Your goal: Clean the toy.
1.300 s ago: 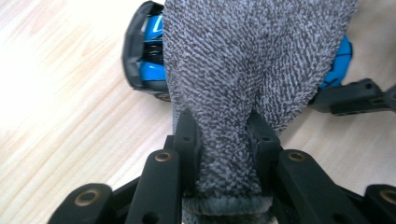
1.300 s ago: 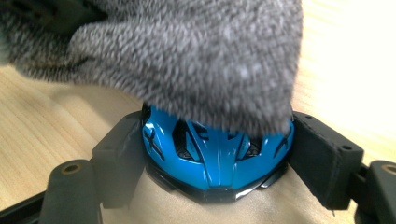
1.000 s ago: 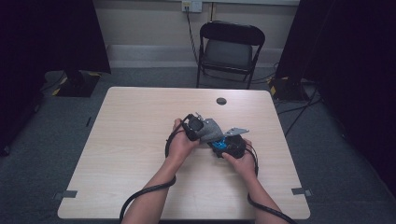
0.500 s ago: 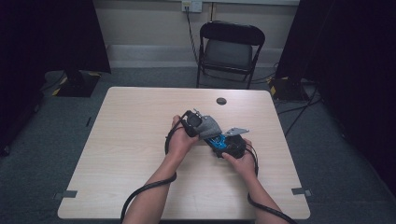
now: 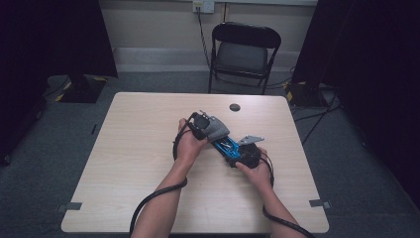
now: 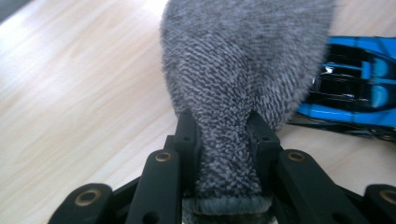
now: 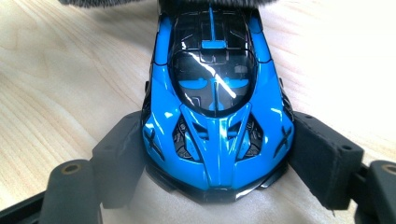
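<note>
Little has moved since the earlier frames: both hands hold position at table centre. Left gripper (image 6: 222,140), jaws pressed together, pinches a grey cloth (image 6: 243,70) draped over the car's far end. Right gripper (image 7: 217,163), jaws spread wide, clamps the blue toy car (image 7: 215,107) by its flanks. For a clean wipe, keep the car steady and draw the cloth toward 4 o'clock along the roof.

I see a fuzzy grey knit cloth (image 6: 233,84), matt and rough. My toy car (image 7: 215,107) looks like glossy blue plastic with shiny dark glazing. The worktop (image 5: 138,148) is pale, smooth wood-grain laminate; the fingers (image 7: 322,158) are matt black.
</note>
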Action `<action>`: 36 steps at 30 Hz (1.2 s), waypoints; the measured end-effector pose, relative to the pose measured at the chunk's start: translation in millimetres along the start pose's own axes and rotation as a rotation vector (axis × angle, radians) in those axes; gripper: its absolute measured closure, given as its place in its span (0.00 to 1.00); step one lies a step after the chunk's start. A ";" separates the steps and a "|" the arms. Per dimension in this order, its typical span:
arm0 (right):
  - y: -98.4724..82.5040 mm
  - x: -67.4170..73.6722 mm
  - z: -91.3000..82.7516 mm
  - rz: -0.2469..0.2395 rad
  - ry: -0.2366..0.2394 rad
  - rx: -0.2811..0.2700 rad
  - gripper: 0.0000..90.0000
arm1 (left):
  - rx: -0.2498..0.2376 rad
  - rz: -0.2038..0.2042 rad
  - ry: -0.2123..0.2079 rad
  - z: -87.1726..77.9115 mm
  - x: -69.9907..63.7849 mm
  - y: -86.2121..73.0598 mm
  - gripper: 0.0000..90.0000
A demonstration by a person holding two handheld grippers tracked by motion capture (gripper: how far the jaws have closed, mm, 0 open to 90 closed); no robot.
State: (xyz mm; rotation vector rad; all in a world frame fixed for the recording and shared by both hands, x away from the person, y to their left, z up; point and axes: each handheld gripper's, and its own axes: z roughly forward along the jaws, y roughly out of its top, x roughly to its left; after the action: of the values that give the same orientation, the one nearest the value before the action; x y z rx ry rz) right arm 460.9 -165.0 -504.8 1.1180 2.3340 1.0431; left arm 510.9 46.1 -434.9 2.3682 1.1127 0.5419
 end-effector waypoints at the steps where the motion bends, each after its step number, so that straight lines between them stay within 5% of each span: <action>1: 0.0 0.0 0.0 0.000 0.000 0.000 0.26 | 0.008 0.000 -0.009 1.0 1.1 -0.8 0.79; 27: 0.0 0.0 0.0 0.000 0.000 0.000 0.26 | 0.018 -0.107 -0.016 5.3 28.1 -28.4 0.79; 36: 0.0 -0.1 0.0 0.000 0.000 0.000 0.26 | 0.024 -0.116 -0.010 0.8 35.5 -35.9 0.79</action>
State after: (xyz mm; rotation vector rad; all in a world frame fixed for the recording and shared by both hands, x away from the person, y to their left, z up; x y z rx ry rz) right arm 460.9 -165.1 -504.8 1.1180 2.3342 1.0430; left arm 510.7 94.1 -450.3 2.3064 1.2491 0.4785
